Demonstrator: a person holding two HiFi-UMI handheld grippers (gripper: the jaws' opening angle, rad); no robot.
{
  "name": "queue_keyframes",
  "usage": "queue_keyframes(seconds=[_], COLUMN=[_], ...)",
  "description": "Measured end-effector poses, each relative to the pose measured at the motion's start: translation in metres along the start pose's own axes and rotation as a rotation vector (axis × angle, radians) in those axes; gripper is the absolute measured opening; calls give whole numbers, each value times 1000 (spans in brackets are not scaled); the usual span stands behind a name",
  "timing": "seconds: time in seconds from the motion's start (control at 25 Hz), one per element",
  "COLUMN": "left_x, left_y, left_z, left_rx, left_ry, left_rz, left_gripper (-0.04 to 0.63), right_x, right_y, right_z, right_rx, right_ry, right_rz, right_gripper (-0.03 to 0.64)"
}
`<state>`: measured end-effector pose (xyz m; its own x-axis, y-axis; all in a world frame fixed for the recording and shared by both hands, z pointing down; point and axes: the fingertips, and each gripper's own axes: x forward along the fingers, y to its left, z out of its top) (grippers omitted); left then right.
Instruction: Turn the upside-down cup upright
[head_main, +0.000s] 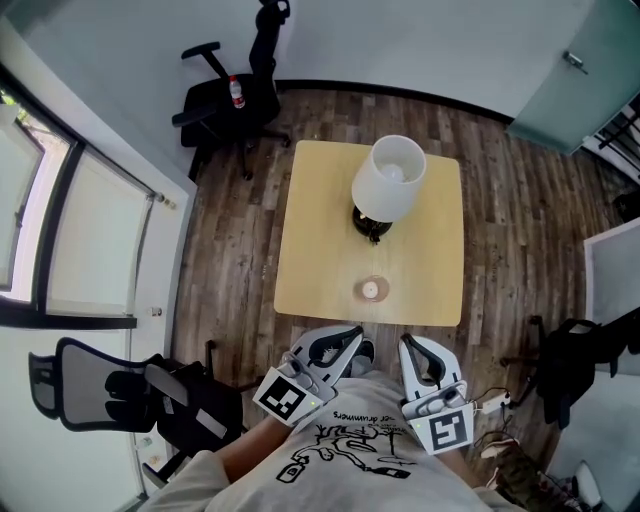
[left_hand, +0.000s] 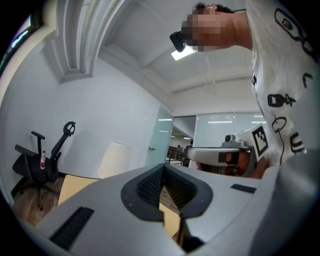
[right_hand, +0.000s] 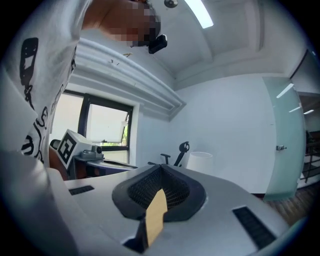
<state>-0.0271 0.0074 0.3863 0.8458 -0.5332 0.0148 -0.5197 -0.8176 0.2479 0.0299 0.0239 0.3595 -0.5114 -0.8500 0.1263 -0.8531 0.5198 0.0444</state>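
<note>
Left gripper (left_hand: 162, 166): jaws fully together, nothing between them. The pads (left_hand: 149, 186) are dark, ribbed rubber set in a smooth grey plastic shell. Right gripper (right_hand: 160, 168): same build, jaws also closed and empty, with only a sliver of tan tabletop showing in the notch below them.

Head view: both grippers sit close to the person's white printed t-shirt (head_main: 340, 455), just off the near edge of the table, tips aimed at it. Each carries a cube with square black-and-white markers, left (head_main: 283, 393) and right (head_main: 440, 428).

Cup (head_main: 371, 290): small and pale, on the table (head_main: 320, 200) near its near edge, roughly centred, between the two grippers' lines and apart from both. It reads as a round outline from above, so its long axis is vertical. Which end is up can't be told from here.

The table is square with rounded corners and a light matte wood top. Beyond the cup stands a lamp with a white tapered drum shade (head_main: 390, 178) on a black base (head_main: 372, 228).

The floor (head_main: 230, 220) is dark wood plank. A black office chair (head_main: 225, 100) stands far left.
</note>
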Motion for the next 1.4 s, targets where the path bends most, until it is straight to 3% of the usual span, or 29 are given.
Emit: queue_keyframes(seconds=[0.12, 0.32, 0.64, 1.12, 1.28, 1.4], left_x=[5, 16, 28, 35, 40, 43], left_y=[10, 25, 56, 92, 96, 100], left_z=[-16, -50, -117, -194, -215, -224], left_rx=[6, 25, 43, 58, 48, 35], left_ry=[33, 92, 154, 247, 272, 277], left_rz=[0, -13, -42, -65, -92, -101], left_gripper=[8, 8, 8, 8, 8, 8], right_x=[12, 30, 64, 99, 104, 107], right_y=[-3, -3, 3, 0, -1, -4], right_z=[-18, -80, -174, -286, -312, -326], right_rx=[-52, -192, -345, -456, -516, -555], right_ry=[74, 326, 555, 866, 974, 1039], right_rz=[70, 219, 409, 535, 557, 572], right_gripper=[25, 25, 28, 39, 98, 101])
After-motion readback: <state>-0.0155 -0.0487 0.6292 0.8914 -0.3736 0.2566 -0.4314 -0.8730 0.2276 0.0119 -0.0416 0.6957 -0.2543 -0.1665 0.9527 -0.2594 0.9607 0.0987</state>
